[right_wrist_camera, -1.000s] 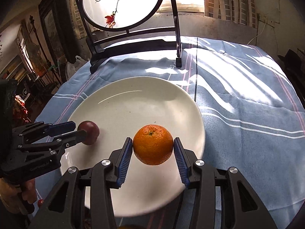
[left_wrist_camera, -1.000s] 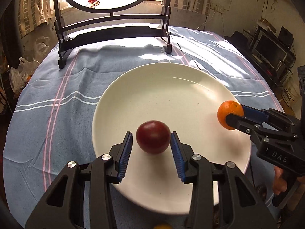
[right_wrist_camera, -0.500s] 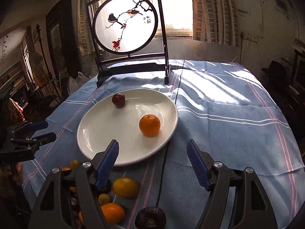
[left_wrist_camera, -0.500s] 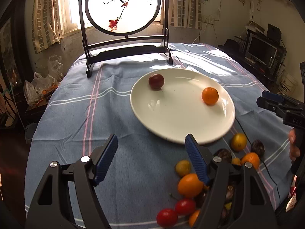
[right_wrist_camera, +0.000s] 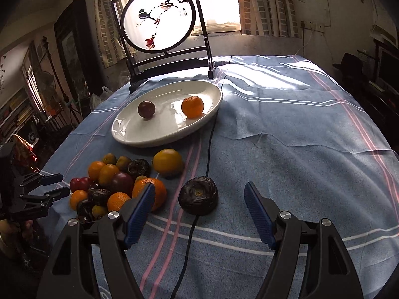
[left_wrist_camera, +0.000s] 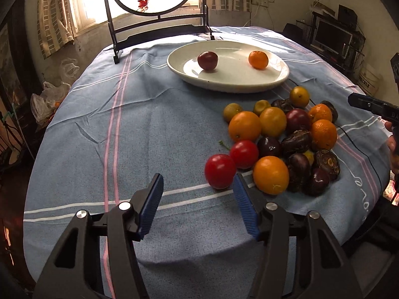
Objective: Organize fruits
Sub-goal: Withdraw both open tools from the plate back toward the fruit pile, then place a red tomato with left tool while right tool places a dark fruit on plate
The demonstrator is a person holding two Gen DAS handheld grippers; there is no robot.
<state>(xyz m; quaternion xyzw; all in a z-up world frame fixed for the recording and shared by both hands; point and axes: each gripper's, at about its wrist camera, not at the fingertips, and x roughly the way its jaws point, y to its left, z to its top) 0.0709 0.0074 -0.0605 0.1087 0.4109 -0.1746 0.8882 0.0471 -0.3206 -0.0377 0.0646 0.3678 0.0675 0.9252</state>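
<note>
Both tongs have pulled back from the plate. Left gripper and right gripper gape wide, holding nothing. Two fruits sit on the plate; the fruit pile waits beside it, so most remains.

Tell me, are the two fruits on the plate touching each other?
Apart. Both wrist views show bare white plate between the dark plum and the orange.

Legible text scarce — white letters "DA", cut off at frame edge, on the black right gripper body. Dark calligraphy on the round painted bird screen — too small to read.
</note>
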